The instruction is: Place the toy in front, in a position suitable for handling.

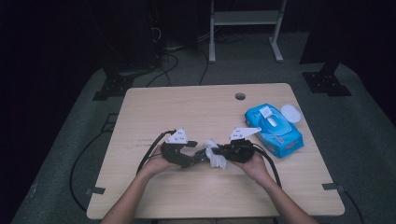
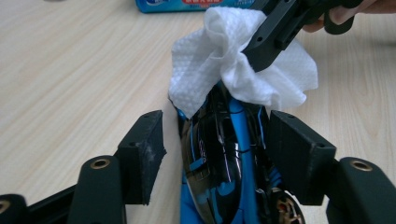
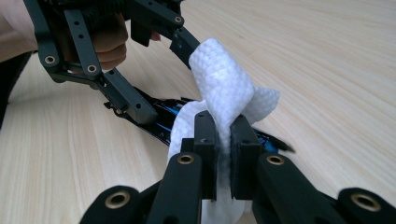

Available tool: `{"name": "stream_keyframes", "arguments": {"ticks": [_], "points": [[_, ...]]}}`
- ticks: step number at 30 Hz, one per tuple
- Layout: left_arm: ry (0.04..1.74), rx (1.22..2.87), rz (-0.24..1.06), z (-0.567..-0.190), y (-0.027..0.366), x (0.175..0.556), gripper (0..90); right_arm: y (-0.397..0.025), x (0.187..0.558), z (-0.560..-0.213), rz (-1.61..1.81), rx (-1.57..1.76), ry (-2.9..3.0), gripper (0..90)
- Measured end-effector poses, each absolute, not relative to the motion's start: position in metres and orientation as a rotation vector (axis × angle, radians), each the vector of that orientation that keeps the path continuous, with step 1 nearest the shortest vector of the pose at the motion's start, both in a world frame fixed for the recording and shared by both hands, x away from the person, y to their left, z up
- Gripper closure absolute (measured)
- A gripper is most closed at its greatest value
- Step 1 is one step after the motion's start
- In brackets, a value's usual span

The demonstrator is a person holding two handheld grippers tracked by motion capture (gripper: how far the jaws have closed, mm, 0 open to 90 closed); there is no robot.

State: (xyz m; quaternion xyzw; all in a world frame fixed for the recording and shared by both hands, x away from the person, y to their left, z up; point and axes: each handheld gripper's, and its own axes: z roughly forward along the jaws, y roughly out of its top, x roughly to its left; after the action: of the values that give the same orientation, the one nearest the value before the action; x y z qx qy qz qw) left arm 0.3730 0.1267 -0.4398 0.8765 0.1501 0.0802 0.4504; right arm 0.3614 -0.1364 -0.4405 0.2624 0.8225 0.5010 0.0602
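High view: near the front middle of the light wooden desk (image 1: 187, 107), the left tool (image 1: 186, 154) and the right tool (image 1: 229, 150) meet tip to tip over a small glossy blue-and-black toy car (image 1: 201, 156), with a crumpled white wipe (image 1: 215, 156) bunched between them. In the left gripper view the left tool (image 2: 215, 140) straddles the toy car (image 2: 219, 158); its right jaw lies against the car's side, while a narrow gap shows at the left jaw, so whether the grip is firm cannot be told. The wipe (image 2: 219, 60) drapes over the car's far end, pinched from above by the right tool (image 2: 266, 46). In the right gripper view the right tool (image 3: 224, 126) has its jaws pressed nearly together on a fold of the wipe (image 3: 224, 84), which touches the car (image 3: 159, 122) beneath. A blue wipe pack (image 1: 274, 128) lies well to the right on the desk, its lid (image 1: 291, 113) open.
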Motion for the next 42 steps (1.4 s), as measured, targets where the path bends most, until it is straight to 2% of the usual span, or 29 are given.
{"name": "stream_keyframes", "arguments": {"ticks": [5,14,21,31,37,38,42], "points": [[0.344,2.19,0.195,-0.451,0.119,0.369,36.0,-0.139,0.356,-0.448,1.472,0.782,2.512,83.2],[0.278,2.293,0.34,-0.466,0.101,0.36,28.8,-0.141,0.357,-0.463,1.383,0.807,2.559,83.1],[0.3,2.277,0.318,-0.466,0.105,0.36,30.2,-0.148,0.357,-0.465,1.397,0.833,2.559,83.1],[0.336,2.17,0.262,-0.455,0.117,0.36,26.6,-0.196,0.349,-0.437,1.478,0.904,2.441,83.1],[0.355,2.143,0.266,-0.451,0.123,0.361,25.7,-0.237,0.34,-0.438,1.403,0.983,2.393,82.8],[0.361,2.136,0.26,-0.451,0.123,0.362,25.5,-0.245,0.339,-0.442,1.394,1.012,2.389,82.1],[0.372,2.12,0.244,-0.45,0.121,0.363,24.7,-0.266,0.342,-0.462,1.309,1.13,2.411,61.5]]}}
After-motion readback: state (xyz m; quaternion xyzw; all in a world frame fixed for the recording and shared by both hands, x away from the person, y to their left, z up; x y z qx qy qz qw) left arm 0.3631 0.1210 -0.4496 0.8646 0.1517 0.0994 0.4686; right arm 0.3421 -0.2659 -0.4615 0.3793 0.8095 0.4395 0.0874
